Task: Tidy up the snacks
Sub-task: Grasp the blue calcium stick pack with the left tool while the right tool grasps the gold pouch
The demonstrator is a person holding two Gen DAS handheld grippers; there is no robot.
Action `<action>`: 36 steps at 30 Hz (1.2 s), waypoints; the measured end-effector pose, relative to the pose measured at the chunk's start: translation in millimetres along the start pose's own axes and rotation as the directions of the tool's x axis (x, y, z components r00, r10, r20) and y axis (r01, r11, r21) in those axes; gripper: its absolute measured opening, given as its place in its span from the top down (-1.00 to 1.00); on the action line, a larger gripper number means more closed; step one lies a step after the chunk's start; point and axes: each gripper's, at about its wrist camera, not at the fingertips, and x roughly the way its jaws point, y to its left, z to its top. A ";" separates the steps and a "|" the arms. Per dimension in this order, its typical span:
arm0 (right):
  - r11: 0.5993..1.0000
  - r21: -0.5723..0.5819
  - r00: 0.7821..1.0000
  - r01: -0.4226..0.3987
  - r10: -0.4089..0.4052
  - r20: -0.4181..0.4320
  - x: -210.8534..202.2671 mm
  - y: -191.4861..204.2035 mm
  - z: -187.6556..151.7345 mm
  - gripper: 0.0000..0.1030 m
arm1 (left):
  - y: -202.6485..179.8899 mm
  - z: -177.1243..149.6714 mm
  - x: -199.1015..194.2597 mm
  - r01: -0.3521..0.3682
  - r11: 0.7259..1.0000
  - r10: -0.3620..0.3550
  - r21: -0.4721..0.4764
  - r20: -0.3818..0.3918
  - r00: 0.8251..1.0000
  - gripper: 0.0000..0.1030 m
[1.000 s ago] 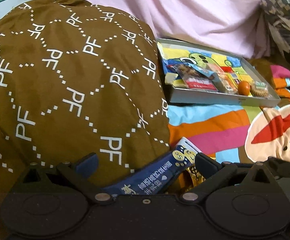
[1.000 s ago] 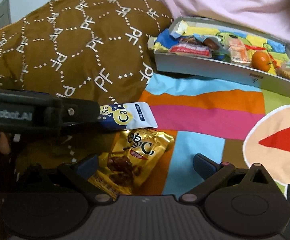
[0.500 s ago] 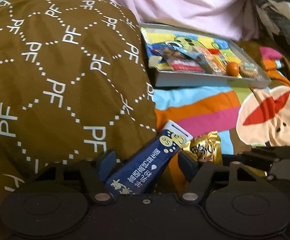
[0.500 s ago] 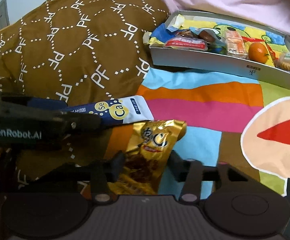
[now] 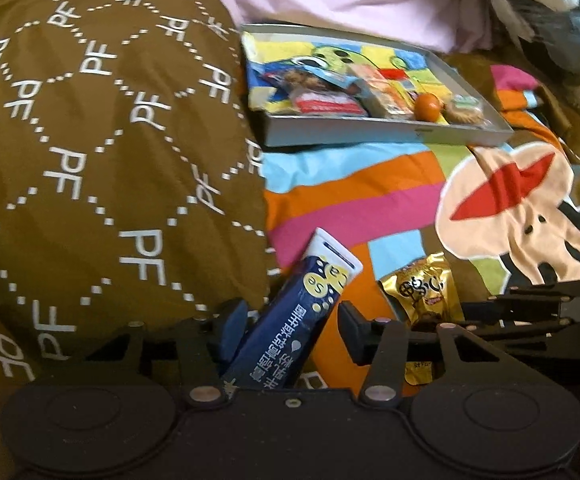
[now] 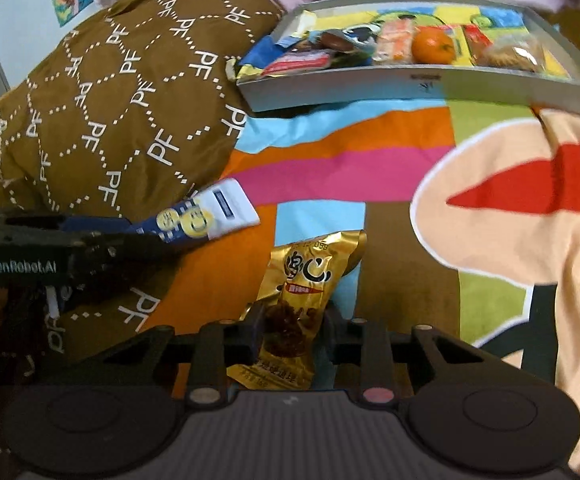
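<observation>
On a striped bedspread point(image 5: 353, 184), the left claw point(image 5: 290, 320) is closing around a blue sachet point(image 5: 290, 328) pointing towards the tray point(image 5: 369, 132); the right claw point(image 6: 291, 336) is closing on a gold packet point(image 6: 301, 292) lying lengthwise towards it.

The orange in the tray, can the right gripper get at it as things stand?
Probably not yet: the right gripper is closing around the gold packet. The orange lies uncovered in the tray, past bare bedspread.

The gold snack packet point(image 6: 305, 292) is shiny foil. The brown pillow point(image 5: 102, 152) and striped sheet point(image 5: 361, 196) are soft cloth.
</observation>
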 end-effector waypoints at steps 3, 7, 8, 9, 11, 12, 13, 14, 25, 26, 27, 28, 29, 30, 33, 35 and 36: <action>0.999 0.030 1.000 -0.024 0.024 0.000 1.4 -3.2 -0.9 0.22 | -4.1 -0.4 3.7 -0.010 1.000 0.010 0.025 0.006 1.000 -0.04; 0.998 0.048 0.999 -0.048 0.047 0.008 6.8 -2.4 2.0 -0.01 | -10.7 -2.1 9.1 -0.049 0.994 0.049 0.100 0.008 0.999 -0.09; 0.998 0.047 0.999 -0.047 0.046 0.013 8.7 -1.7 3.3 -0.01 | -14.0 -3.4 9.5 -0.060 0.990 0.060 0.131 0.009 0.998 -0.09; 0.998 0.050 0.999 -0.043 0.043 0.017 11.0 -1.8 4.6 -0.02 | -17.6 -4.8 9.8 -0.073 0.984 0.072 0.162 0.010 0.997 -0.09; 0.997 0.065 0.999 -0.041 0.039 0.019 16.3 -3.1 6.6 -0.04 | -22.0 -6.8 11.2 -0.093 0.974 0.093 0.205 0.010 0.996 -0.08; 0.997 0.065 0.999 -0.037 0.035 0.022 18.7 -2.1 7.9 -0.07 | -22.7 -7.6 11.5 -0.099 0.972 0.099 0.215 0.009 0.995 -0.08; 0.998 0.058 0.999 -0.030 0.029 0.025 20.5 0.0 8.6 -0.10 | -22.9 -7.9 11.8 -0.103 0.971 0.104 0.218 0.010 0.995 -0.05; 0.999 0.049 0.999 -0.023 0.022 0.027 22.0 2.3 9.3 -0.12 | -22.4 -8.0 11.1 -0.105 0.971 0.106 0.216 0.010 0.994 -0.03; 0.997 -0.076 0.998 0.029 -0.025 0.055 21.0 19.8 0.2 0.41 | -21.6 -8.4 6.2 -0.120 0.977 0.120 0.175 0.010 0.993 0.21; 0.996 -0.081 0.998 0.026 -0.022 0.058 19.6 20.2 -1.0 0.44 | -21.9 -8.3 5.6 -0.121 0.978 0.121 0.169 0.008 0.993 0.24; 0.996 -0.084 0.998 0.022 -0.017 0.061 18.1 20.3 -2.2 0.48 | -22.2 -8.5 5.2 -0.119 0.979 0.120 0.163 0.008 0.993 0.26; 0.996 -0.088 0.998 0.019 -0.014 0.064 16.6 20.7 -3.0 0.52 | -22.6 -8.7 4.5 -0.117 0.981 0.117 0.156 0.007 0.993 0.31; 0.995 -0.094 0.998 0.018 -0.012 0.068 14.9 21.3 -4.1 0.55 | -23.1 -8.9 4.1 -0.113 0.982 0.114 0.150 0.006 0.994 0.35; 0.995 -0.102 0.997 0.019 -0.011 0.074 12.5 22.1 -5.4 0.59 | -24.2 -9.4 3.6 -0.109 0.984 0.110 0.144 0.003 0.994 0.37; 0.990 -0.138 0.995 0.032 -0.019 0.097 4.7 25.0 -8.4 0.67 | -30.0 -11.4 4.3 -0.098 0.986 0.102 0.134 -0.025 0.994 0.48; 0.987 -0.157 0.994 0.043 -0.026 0.107 1.7 26.1 -9.2 0.67 | -36.7 -13.5 3.2 -0.124 0.981 0.129 0.151 -0.022 0.991 0.49; 0.986 -0.161 0.993 0.046 -0.028 0.110 -0.1 25.8 -10.1 0.67 | -39.8 -14.3 2.4 -0.133 0.978 0.138 0.161 -0.019 0.990 0.49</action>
